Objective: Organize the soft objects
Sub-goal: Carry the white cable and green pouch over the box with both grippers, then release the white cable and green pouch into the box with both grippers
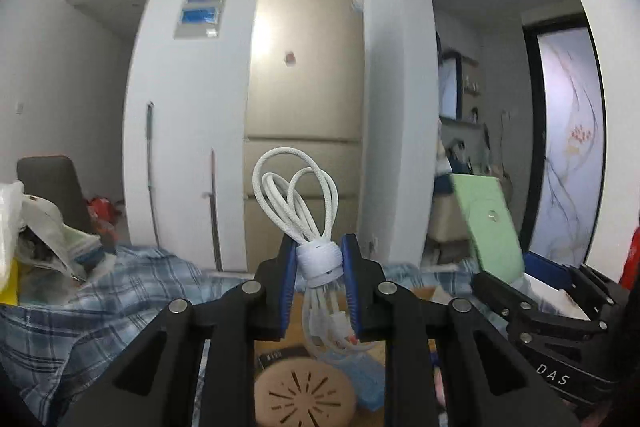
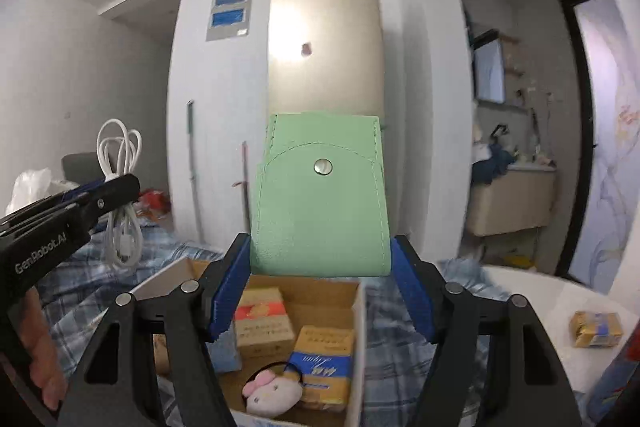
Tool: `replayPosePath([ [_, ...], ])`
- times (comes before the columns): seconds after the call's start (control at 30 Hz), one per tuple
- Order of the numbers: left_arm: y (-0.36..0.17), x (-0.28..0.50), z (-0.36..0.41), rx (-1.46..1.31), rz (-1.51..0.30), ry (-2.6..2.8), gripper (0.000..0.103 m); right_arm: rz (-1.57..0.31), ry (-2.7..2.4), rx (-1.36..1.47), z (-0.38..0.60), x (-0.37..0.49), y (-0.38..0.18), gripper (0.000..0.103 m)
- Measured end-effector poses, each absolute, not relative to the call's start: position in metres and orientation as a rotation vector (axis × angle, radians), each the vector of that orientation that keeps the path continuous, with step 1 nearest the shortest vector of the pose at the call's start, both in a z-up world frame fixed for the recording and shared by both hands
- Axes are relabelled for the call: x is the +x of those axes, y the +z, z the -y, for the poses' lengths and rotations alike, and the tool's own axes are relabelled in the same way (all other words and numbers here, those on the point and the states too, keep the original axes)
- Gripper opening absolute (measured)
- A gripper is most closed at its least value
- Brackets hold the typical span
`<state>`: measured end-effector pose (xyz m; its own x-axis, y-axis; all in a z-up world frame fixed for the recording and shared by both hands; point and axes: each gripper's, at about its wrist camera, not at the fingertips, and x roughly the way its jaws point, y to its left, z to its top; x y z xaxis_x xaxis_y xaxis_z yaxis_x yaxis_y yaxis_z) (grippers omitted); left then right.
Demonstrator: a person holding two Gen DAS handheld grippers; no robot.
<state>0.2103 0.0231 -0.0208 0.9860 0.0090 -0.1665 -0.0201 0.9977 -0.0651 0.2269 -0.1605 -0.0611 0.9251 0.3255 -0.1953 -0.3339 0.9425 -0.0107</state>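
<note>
Two items are held raised above the open cardboard box [image 2: 356,311], apparently for sorting into it: the left tongs [image 1: 319,259] grip the coiled white cable [image 1: 298,203] at its strap, the right tongs [image 2: 320,267] clamp the green pouch [image 2: 320,203].

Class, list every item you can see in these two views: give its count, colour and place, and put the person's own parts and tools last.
coiled cable: 1, white, held up in the left tongs
snap pouch: 1, light green, held in the right tongs
cardboard box: 1, brown, open, on the plaid cloth
plaid cloth: 1, blue and white, under the box
plush toy: 1, white and pink, inside the box
small packets: at least 2, orange and blue, inside the box
fridge: 1, beige, behind
left tongs: 1, black, blue pads
right tongs: 1, black, blue pads
</note>
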Motion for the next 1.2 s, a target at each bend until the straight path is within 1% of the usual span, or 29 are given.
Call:
replayPosePath([
  [0.13, -0.03, 0.224, -0.024, -0.074, -0.25, -0.035, 0.023, -0.292, 0.394, -0.068, 0.155, 0.236, -0.07, 0.068],
  [0.23, -0.038, 0.23, -0.018, -0.039, -0.313, -0.058, 0.023, -0.323, 0.408, -0.084, 0.152, 0.237, -0.074, 0.068],
  [0.43, -0.05, 0.237, -0.009, 0.004, -0.352, -0.051, 0.023, -0.346, 0.411, -0.074, 0.156, 0.238, -0.076, 0.068],
  [0.83, -0.051, 0.239, -0.008, 0.005, -0.369, -0.056, 0.023, -0.402, 0.397, -0.104, 0.149, 0.25, -0.077, 0.068],
  [0.9, -0.051, 0.24, -0.009, 0.004, -0.374, -0.055, 0.025, -0.408, 0.396, -0.099, 0.149, 0.251, -0.078, 0.068],
  [0.93, -0.051, 0.24, -0.01, 0.002, -0.376, -0.053, 0.027, -0.409, 0.396, -0.097, 0.15, 0.252, -0.078, 0.068],
  [1.0, -0.05, 0.24, -0.011, -0.004, -0.374, -0.053, 0.037, -0.409, 0.396, -0.095, 0.15, 0.251, -0.078, 0.068],
  [1.03, -0.05, 0.24, -0.012, -0.006, -0.37, -0.052, 0.051, -0.409, 0.395, -0.096, 0.15, 0.251, -0.078, 0.068],
  [1.07, -0.05, 0.239, -0.012, -0.005, -0.364, -0.051, 0.061, -0.409, 0.396, -0.096, 0.15, 0.251, -0.078, 0.068],
  [1.2, -0.049, 0.236, -0.009, 0.011, -0.349, -0.044, 0.063, -0.416, 0.403, -0.101, 0.149, 0.252, -0.078, 0.068],
])
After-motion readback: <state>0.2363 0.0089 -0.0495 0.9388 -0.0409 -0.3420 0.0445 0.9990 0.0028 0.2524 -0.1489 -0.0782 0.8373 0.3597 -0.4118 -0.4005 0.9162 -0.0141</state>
